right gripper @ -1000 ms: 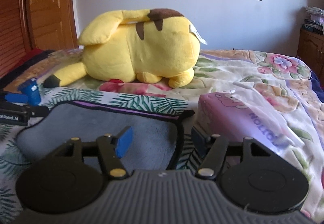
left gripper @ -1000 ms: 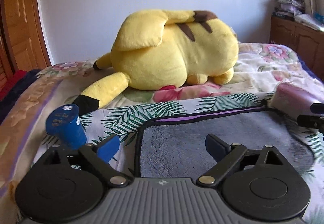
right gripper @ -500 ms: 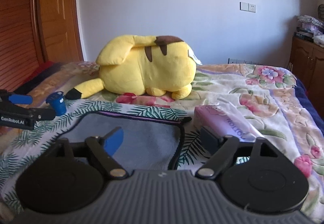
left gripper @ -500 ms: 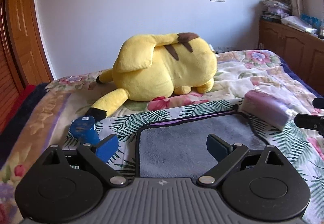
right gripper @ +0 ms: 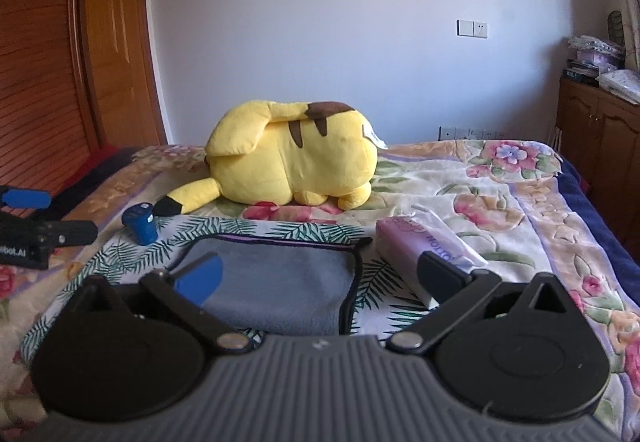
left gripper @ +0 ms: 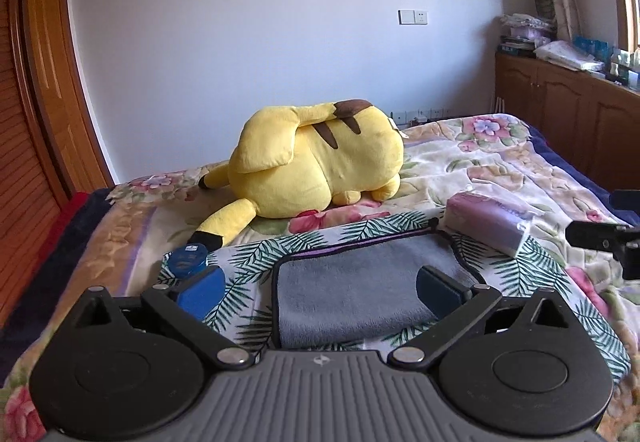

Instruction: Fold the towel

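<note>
A grey towel (left gripper: 356,282) with a dark border lies folded flat on the palm-leaf cloth on the bed; it also shows in the right wrist view (right gripper: 280,282). My left gripper (left gripper: 320,292) is open and empty, held above and behind the towel's near left part. My right gripper (right gripper: 320,278) is open and empty, above the towel's near right part. Each gripper shows at the edge of the other's view, the right one (left gripper: 608,238) and the left one (right gripper: 36,230).
A big yellow plush toy (left gripper: 316,166) lies beyond the towel. A blue bottle (right gripper: 141,223) stands left of the towel, a purple tissue pack (right gripper: 424,254) right of it. Wooden wardrobe doors (right gripper: 60,62) at left, a wooden cabinet (left gripper: 568,110) at right.
Both grippers have drawn back and risen away from the towel, so the towel, plush toy and room look smaller. Both stay open and empty.
</note>
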A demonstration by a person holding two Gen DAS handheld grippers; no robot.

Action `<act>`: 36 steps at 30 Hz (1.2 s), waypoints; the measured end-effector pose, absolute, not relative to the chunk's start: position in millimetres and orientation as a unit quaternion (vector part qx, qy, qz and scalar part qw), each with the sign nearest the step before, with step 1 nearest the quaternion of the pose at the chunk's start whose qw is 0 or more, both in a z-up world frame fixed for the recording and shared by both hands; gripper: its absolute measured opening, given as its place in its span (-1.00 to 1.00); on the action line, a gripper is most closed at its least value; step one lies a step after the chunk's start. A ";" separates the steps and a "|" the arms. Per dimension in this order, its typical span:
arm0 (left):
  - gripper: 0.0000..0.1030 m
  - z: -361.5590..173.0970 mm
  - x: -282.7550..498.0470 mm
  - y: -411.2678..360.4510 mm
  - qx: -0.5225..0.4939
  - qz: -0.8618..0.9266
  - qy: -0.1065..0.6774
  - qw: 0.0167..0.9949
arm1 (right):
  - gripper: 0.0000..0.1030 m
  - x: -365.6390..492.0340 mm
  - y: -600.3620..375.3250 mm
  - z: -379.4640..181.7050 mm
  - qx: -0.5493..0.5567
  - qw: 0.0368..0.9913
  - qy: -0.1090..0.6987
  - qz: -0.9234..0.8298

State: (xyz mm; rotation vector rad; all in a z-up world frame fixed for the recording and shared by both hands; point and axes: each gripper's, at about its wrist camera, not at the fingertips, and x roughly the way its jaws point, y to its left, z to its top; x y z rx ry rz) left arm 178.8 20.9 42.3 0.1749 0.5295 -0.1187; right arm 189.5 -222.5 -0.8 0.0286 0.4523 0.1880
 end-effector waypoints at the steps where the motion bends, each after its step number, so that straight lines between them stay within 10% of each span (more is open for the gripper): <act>1: 1.00 43.8 173.7 20.3 0.086 -0.060 0.261 0.960 | 1.00 186.2 -223.1 1.1 0.016 0.970 0.223 0.092; 36: 1.00 -1.2 46.0 14.4 0.043 -0.049 0.277 0.958 | 1.00 78.8 -205.3 -23.3 0.013 0.970 0.223 0.092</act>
